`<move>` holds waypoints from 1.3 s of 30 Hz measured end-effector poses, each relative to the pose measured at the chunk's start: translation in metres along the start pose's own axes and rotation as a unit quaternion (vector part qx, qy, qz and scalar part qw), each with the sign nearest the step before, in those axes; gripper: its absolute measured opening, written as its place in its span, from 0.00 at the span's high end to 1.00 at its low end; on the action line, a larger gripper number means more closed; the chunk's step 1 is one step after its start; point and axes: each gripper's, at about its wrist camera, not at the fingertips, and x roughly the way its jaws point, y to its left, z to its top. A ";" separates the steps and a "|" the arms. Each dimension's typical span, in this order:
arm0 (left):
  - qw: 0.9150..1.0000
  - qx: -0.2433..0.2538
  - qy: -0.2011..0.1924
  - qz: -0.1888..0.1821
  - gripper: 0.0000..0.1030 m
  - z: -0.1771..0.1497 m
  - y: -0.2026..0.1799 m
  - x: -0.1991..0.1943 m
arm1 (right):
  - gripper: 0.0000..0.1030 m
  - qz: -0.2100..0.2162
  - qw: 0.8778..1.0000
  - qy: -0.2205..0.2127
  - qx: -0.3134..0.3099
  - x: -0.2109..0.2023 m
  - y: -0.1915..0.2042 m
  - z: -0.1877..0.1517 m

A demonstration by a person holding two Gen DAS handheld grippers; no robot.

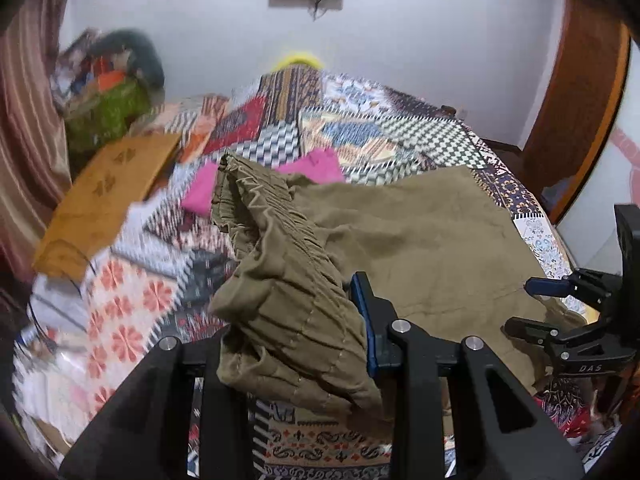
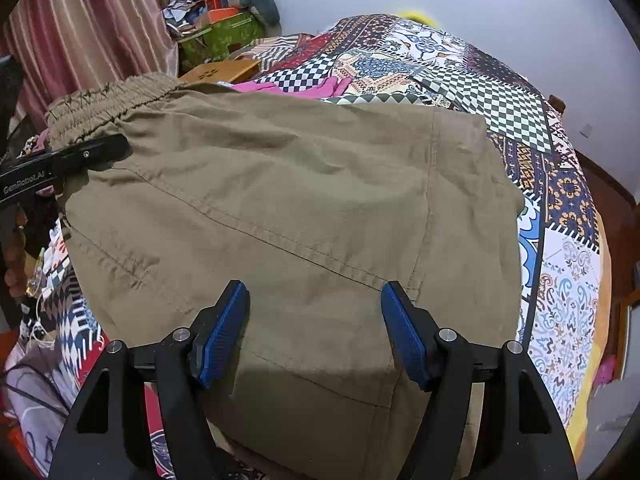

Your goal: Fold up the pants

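Patchwork bedding (image 2: 460, 80) in checks and paisley covers a bed set against a pale wall (image 1: 420, 32), and on it lie the khaki pants (image 2: 300, 200), spread flat across the near half of the bed. Their gathered elastic waistband (image 1: 280, 260) is bunched and lifted at one end, pinched in the left gripper (image 1: 320, 344), whose jaws are clamped on the fabric. Over the smooth leg portion the right gripper (image 2: 314, 336) hangs with its blue pads (image 2: 224, 332) spread wide, nothing between them but the cloth lying below. Just beyond the pants a pink garment (image 1: 312, 166) lies on the bedding, partly hidden by the waistband. Farther back, a flat tan box (image 1: 108, 200) rests near the bed's edge, beside a green box (image 2: 224, 36) heaped with oddments and a striped curtain (image 2: 92, 20).
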 end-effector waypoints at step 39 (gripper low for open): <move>0.973 0.133 0.043 -0.186 0.70 0.044 -0.173 0.024 | 0.34 -0.025 0.987 -0.013 0.157 -0.028 -0.083 -0.072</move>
